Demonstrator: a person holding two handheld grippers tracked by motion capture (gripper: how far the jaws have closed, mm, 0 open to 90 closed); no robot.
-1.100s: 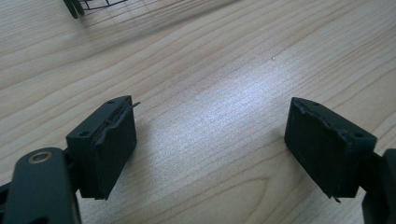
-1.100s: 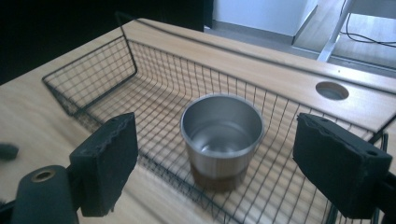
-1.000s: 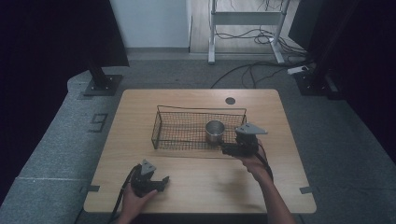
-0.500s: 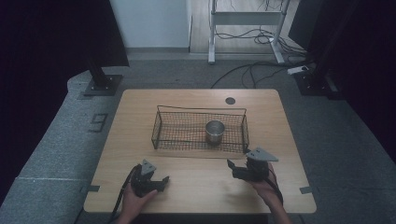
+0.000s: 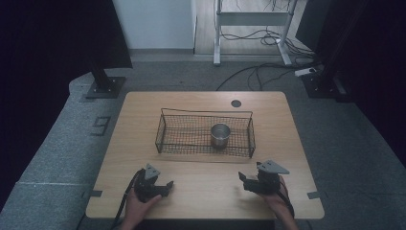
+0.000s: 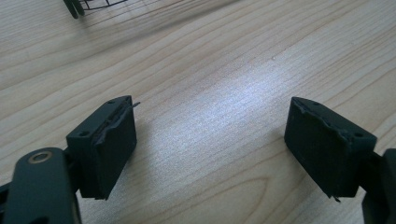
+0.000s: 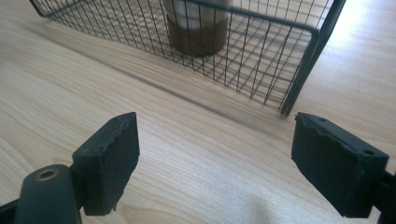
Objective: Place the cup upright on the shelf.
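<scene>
A black wire basket [image 5: 206, 113] stands at the middle of the wooden table [image 5: 206, 175]. Inside it, right of centre, a metal cup [image 5: 220, 135] stands upright. My right gripper [image 5: 243, 180] rests near the table's front edge, below the basket's right end, and it is open and empty. In the right gripper view its jaws [image 7: 215, 144] are wide apart over bare wood, facing the basket [image 7: 261, 70] and the cup [image 7: 196, 28]. My left gripper [image 5: 167, 184] lies at the front left, also open and empty. Its jaws [image 6: 210, 135] stand apart over wood, with a basket corner [image 6: 88, 4] far off.
A dark round grommet [image 5: 236, 103] sits near the table's far edge. Bare wood lies between the two grippers and in front of the basket. Beyond the table are grey floor, a stand base [image 5: 103, 87] and cables [image 5: 258, 72].
My right gripper has drawn back from the basket's right end, beside the cup, to the table's front edge. The cup stays in the basket. The left gripper has not moved.
</scene>
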